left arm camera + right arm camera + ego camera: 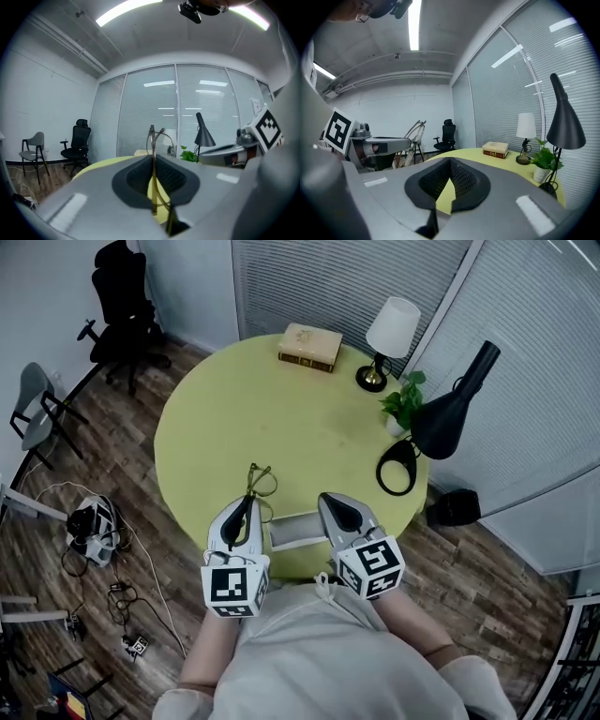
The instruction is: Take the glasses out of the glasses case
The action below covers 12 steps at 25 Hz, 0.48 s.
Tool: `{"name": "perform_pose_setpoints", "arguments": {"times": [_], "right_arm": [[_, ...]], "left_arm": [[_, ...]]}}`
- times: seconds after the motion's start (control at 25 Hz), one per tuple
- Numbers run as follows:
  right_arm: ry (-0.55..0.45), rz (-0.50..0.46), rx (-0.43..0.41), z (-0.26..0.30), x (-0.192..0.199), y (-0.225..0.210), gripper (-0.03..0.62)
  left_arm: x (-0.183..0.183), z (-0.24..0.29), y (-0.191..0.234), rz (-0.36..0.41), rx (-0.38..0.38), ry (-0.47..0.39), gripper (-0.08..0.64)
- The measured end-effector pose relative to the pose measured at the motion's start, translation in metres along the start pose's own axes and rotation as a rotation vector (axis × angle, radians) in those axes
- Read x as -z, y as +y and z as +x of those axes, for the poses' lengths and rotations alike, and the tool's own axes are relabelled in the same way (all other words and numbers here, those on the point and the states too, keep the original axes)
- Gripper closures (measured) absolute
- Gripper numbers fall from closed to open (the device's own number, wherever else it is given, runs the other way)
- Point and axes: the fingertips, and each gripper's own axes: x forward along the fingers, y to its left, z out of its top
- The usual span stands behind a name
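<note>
Head view looks steeply down from over near edge of round table; both gripper views sit close behind own jaws, roughly level, facing far side, sharing black lamp.

The round yellow tabletop has a book at its far edge. A small white lamp stands just beside the book. A plant and a big black lamp stand at the right edge. A black chair, a grey chair and cables are on the floor.
</note>
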Motion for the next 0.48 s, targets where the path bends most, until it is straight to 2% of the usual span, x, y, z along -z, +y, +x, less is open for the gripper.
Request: {"name": "perform_pose_setpoints", "arguments": {"times": [0.48], "right_arm": [[-0.007,-0.063,-0.004,-0.0034,-0.0051,0.0038,0.594]], "left_arm": [[-0.0019,0.0045,-0.0009,0.014,-0.006,-0.004,0.543]]}}
